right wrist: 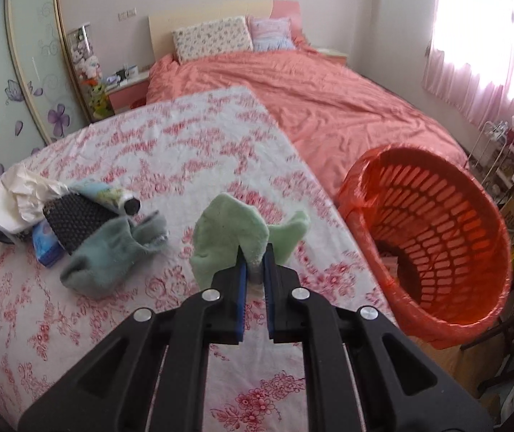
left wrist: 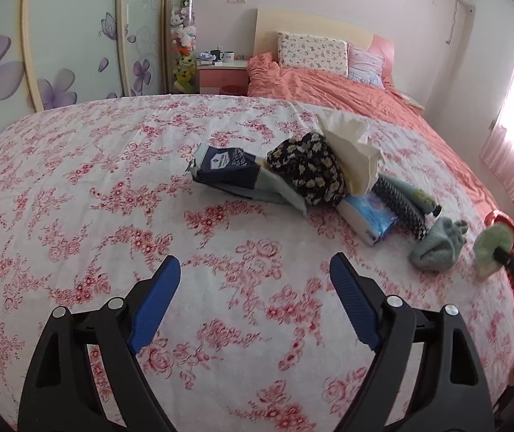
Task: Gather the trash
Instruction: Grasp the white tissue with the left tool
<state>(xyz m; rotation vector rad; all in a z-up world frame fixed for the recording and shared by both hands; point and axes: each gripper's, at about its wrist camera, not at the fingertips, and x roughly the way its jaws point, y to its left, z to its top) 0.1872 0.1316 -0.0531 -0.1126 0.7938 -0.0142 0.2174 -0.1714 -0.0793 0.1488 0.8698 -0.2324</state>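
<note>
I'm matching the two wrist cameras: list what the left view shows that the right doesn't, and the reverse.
Left only: the open left gripper, the dark packet, the flowered black cloth.
Right only: the inside of the orange basket and the right gripper shut on the green cloth.
Both: the floral sheet, the blue-grey sock, the tissue pack, the pillows.

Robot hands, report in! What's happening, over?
Right gripper shut on green sock. Left gripper open, empty. Orange basket beside bed, path clear.
</note>
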